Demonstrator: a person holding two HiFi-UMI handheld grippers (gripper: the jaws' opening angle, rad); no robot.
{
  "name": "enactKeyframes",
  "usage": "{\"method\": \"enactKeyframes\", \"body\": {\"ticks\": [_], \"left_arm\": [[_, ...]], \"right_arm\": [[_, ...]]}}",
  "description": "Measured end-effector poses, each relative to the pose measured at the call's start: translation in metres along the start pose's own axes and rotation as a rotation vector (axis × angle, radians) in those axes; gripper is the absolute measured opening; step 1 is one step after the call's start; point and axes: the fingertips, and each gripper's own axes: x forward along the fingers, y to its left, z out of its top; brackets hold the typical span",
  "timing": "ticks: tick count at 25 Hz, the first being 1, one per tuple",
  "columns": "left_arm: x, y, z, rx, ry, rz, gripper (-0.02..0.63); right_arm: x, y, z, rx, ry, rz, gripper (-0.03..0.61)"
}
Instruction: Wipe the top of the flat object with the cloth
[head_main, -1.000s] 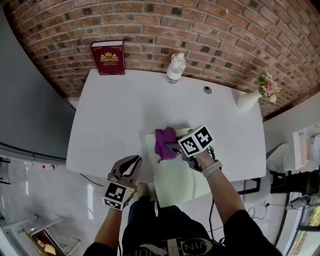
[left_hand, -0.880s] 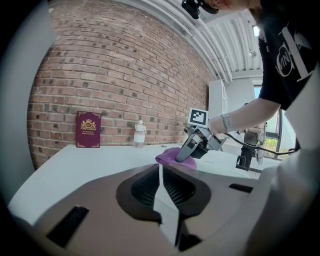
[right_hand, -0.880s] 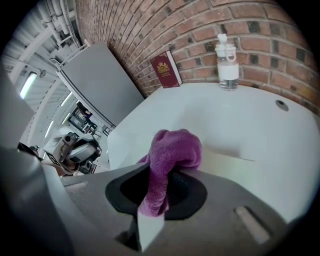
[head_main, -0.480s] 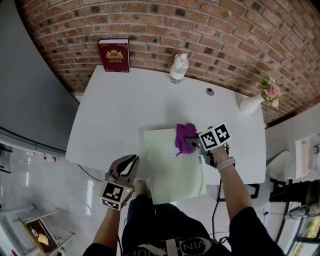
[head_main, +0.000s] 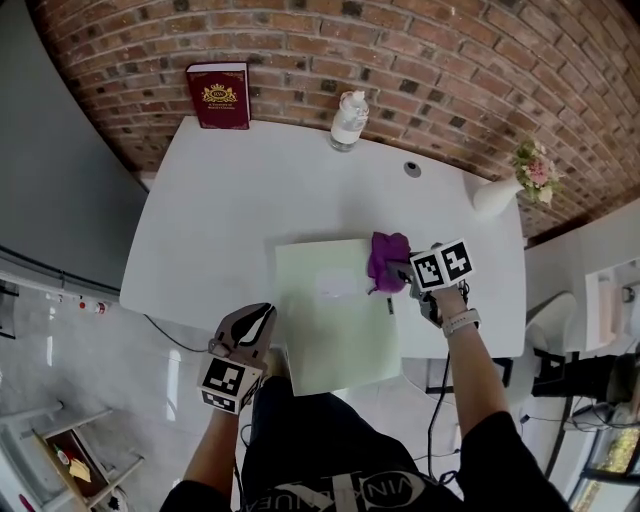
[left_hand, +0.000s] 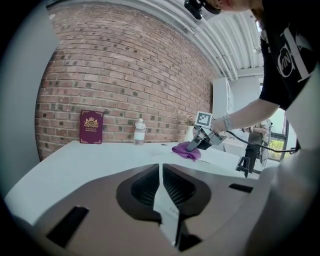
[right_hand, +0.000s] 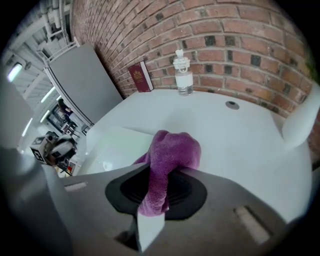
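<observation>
A pale green flat board (head_main: 330, 315) lies on the white table (head_main: 230, 220), its near end overhanging the front edge. My right gripper (head_main: 400, 274) is shut on a purple cloth (head_main: 387, 257), which rests at the board's far right corner. In the right gripper view the cloth (right_hand: 170, 155) bulges out past the jaws, with the board (right_hand: 117, 147) to its left. My left gripper (head_main: 257, 322) hovers at the table's front edge, left of the board, shut on nothing. The left gripper view shows the closed jaws (left_hand: 161, 175) and, far off, the cloth (left_hand: 186, 149).
Against the brick wall stand a dark red book (head_main: 218, 96) and a clear bottle (head_main: 347, 121). A white vase with flowers (head_main: 505, 192) sits at the table's far right. A small cable hole (head_main: 412, 169) is behind the cloth.
My right gripper has dragged the cloth from the left part of the board's far end across to its right corner. The left gripper has shifted only a little.
</observation>
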Motion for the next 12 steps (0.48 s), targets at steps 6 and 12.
{"method": "enactKeyframes", "body": {"ticks": [6, 12], "left_arm": [[-0.003, -0.002, 0.008, 0.018, -0.016, 0.007, 0.025], [-0.018, 0.008, 0.012, 0.009, -0.031, 0.06, 0.025]], "right_arm": [[-0.046, 0.017, 0.014, -0.239, -0.166, -0.239, 0.063], [-0.045, 0.15, 0.011, -0.172, -0.262, 0.188, 0.063]]}}
